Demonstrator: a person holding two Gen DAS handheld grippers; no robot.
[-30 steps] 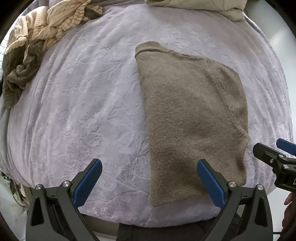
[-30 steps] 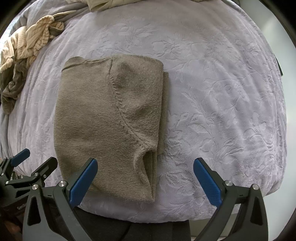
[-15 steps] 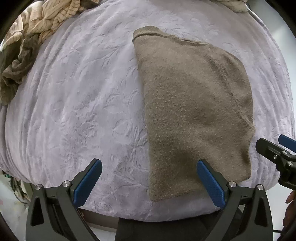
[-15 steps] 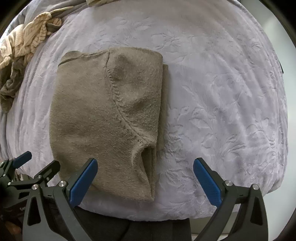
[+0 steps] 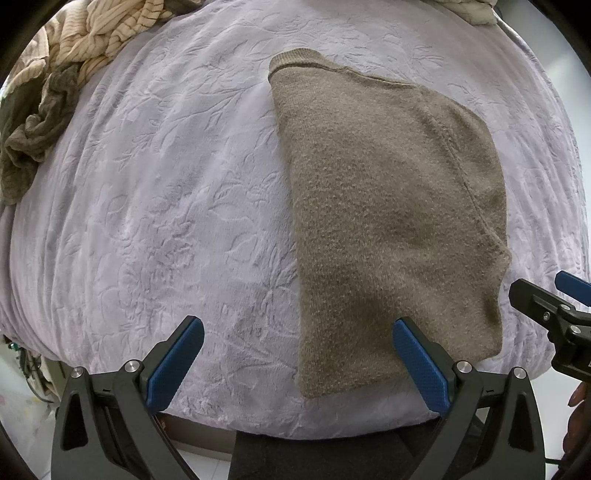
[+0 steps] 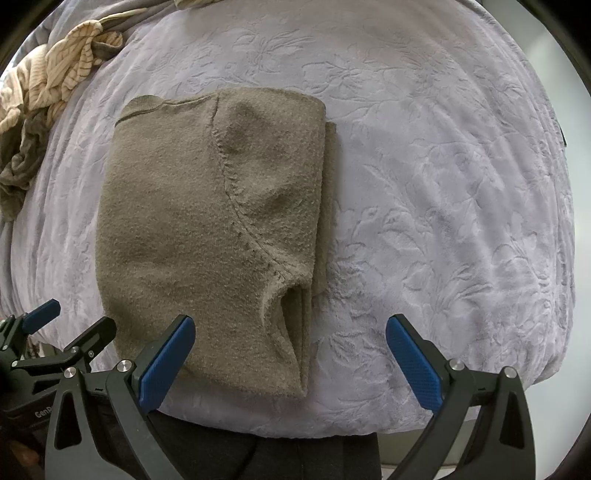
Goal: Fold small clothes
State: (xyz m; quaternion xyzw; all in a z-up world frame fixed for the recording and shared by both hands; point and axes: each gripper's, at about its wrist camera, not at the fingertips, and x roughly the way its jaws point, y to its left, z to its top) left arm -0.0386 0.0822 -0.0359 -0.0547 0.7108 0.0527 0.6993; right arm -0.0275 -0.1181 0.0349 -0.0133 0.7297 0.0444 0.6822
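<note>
Two grippers hang over a bed (image 5: 155, 192) covered in a lilac embossed blanket, and one folded sweater (image 5: 384, 221) lies on it. At the far left, near the bed's edge, sits a heap of clothes (image 5: 62, 74): one cream striped piece and one dark olive piece can be made out, though there may be more bunched beneath. Another pale cloth (image 5: 476, 11) shows at the top edge, cut off by the frame.

The left gripper (image 5: 298, 363) has its jaws spread wide and empty. Its left finger is over bare blanket; its right finger overlaps the sweater's near edge in the picture, and whether it touches the knit cannot be told. The sweater is taupe, folded to a rough rectangle, collar at the far end, a sleeve seam curving down its right side, and its hem near the bed's front edge.

The right gripper (image 6: 290, 363) also has its jaws wide apart and holds nothing. In its view the sweater (image 6: 207, 229) lies to the left, its left finger over the near hem, its right finger over bare blanket well clear of the knit.
</note>
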